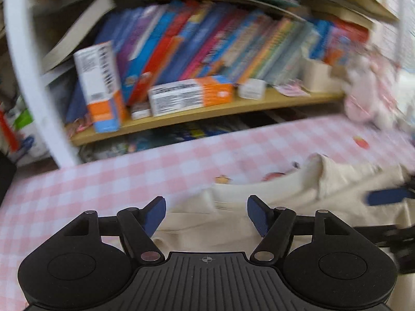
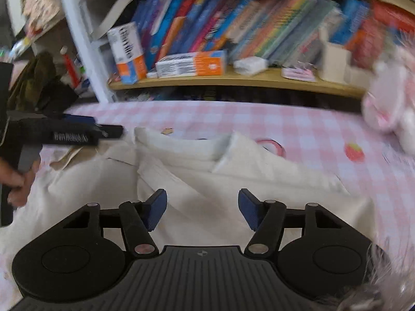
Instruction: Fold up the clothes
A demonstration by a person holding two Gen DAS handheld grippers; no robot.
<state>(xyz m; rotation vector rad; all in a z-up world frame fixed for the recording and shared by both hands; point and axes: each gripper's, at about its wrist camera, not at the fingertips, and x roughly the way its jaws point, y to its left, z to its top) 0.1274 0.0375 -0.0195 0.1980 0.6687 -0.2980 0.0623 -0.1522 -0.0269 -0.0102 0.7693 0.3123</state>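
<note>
A cream-white garment (image 2: 194,171) lies spread on the pink checked cloth, with folds and a raised corner at its far edge. It also shows in the left wrist view (image 1: 285,207). My left gripper (image 1: 206,213) is open and empty, just above the garment's left part. My right gripper (image 2: 202,207) is open and empty above the garment's middle. The left gripper appears at the left of the right wrist view (image 2: 77,133), held by a hand. A blue finger of the right gripper (image 1: 389,197) shows at the right of the left wrist view.
The pink checked tablecloth (image 2: 324,134) covers the surface. A wooden shelf (image 2: 233,80) with several books and orange-white boxes (image 2: 192,63) stands behind it. A pink plush toy (image 2: 389,103) sits at the far right. Dark clutter (image 2: 39,83) is at the far left.
</note>
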